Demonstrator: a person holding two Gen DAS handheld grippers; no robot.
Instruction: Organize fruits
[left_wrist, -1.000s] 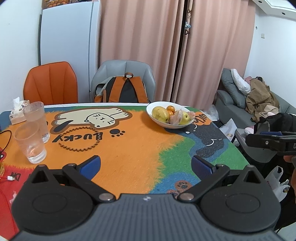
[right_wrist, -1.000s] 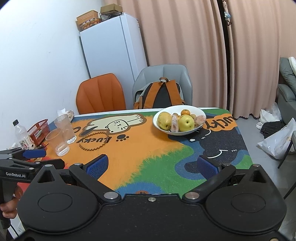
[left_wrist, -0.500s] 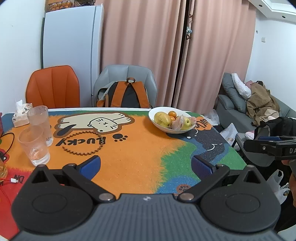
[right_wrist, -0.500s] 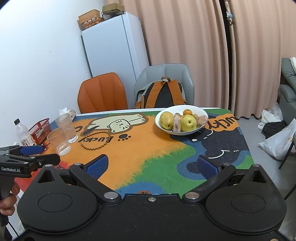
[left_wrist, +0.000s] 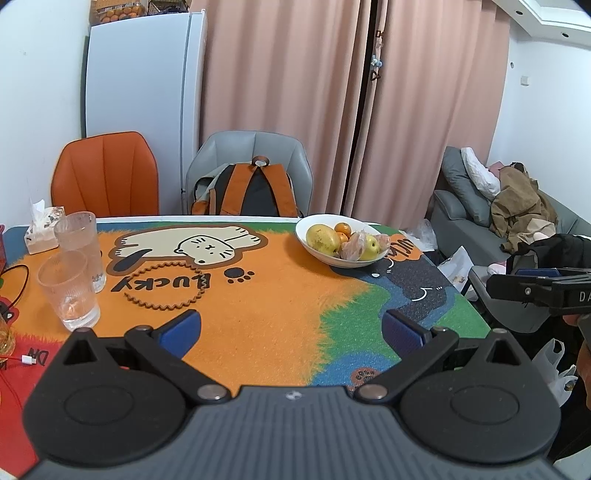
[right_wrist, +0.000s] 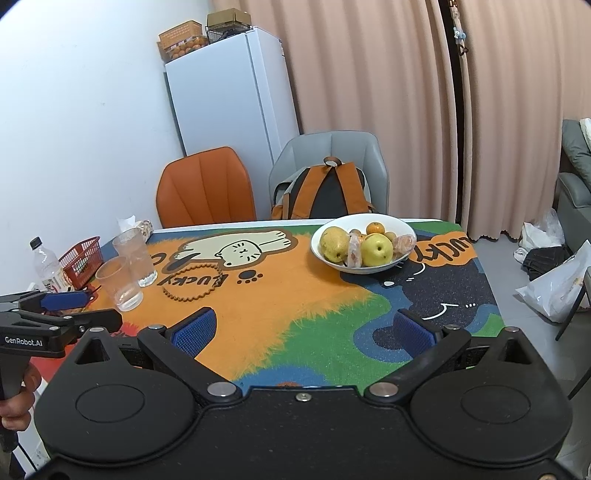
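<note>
Item: fruits (right_wrist: 364, 245), all gathered in one white bowl (right_wrist: 404, 226) on the table mat (right_wrist: 258, 310), at about 1 o'clock from both grippers and well apart from them.

Progress: no loose fruit shows anywhere on the mat. The fruits lie collected, which fits either a finished gathering into the bowl or a bowl awaiting sorting out; the pictures do not settle which.

Contents of bowl:
- large yellow-brown pear or mango (right_wrist: 334, 243), at 9 o'clock in the bowl
- yellow-green apple (right_wrist: 376, 249), at the near centre
- small oranges (right_wrist: 376, 228), at 12 o'clock
- two pieces in clear wrap (right_wrist: 354, 251), one between the two large fruits, the other at 3 o'clock
- small brownish fruits at the far side, kind not clear

Left gripper (left_wrist: 291, 332): tongs spread wide, nothing between them, hovering over the near edge of the mat.

Right gripper (right_wrist: 301, 332): tongs likewise spread wide and empty, over the near edge.

Other: two clear glasses (left_wrist: 74, 269) at 10 o'clock, well apart from the bowl.
</note>
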